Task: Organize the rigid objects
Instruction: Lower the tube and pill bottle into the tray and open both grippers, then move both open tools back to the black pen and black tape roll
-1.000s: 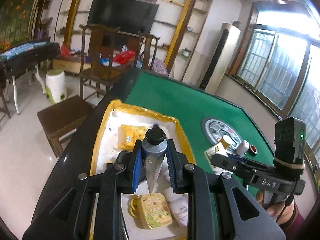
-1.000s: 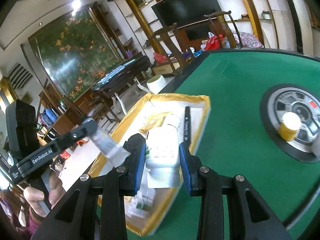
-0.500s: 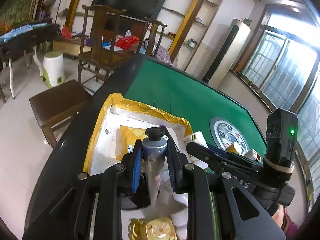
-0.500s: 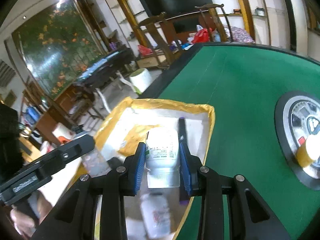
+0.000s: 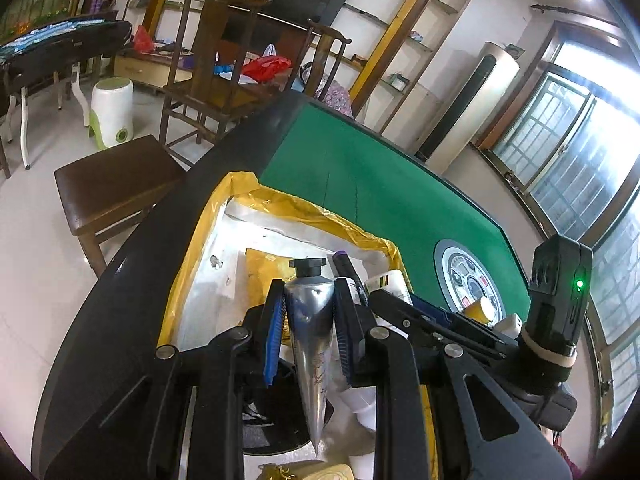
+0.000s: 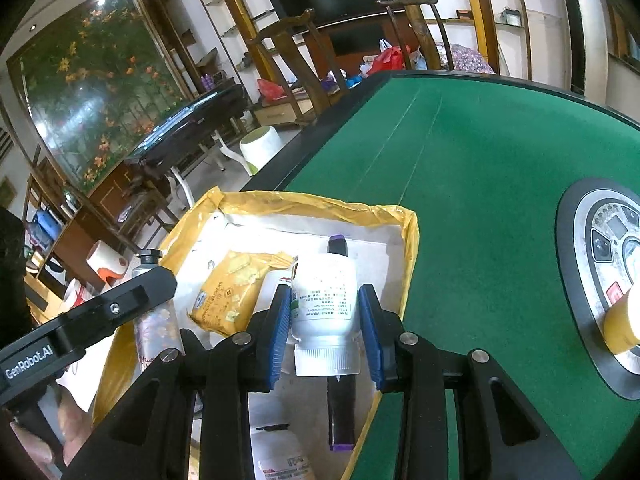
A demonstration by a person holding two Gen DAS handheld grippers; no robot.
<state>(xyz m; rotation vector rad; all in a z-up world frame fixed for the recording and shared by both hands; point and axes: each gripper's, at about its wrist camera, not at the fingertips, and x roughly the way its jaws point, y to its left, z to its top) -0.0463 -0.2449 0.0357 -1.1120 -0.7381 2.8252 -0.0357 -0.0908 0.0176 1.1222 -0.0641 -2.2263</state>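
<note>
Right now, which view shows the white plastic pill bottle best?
Right wrist: white plastic pill bottle fills the centre, label and cap visible between the blue pads. Left wrist shows only a sliver behind the right hand-held gripper.

Both tongs angle downward side by side — left tongs (image 5: 309, 312) and right tongs (image 6: 325, 322) each clamped.

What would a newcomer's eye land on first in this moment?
Two loaded grippers over the yellow-lined tray: the left gripper clamps a silver tube cap-forward, and the right gripper clamps a white pill bottle with its cap toward the camera. Next comes the green mahjong table, its round control panel at right.
</note>
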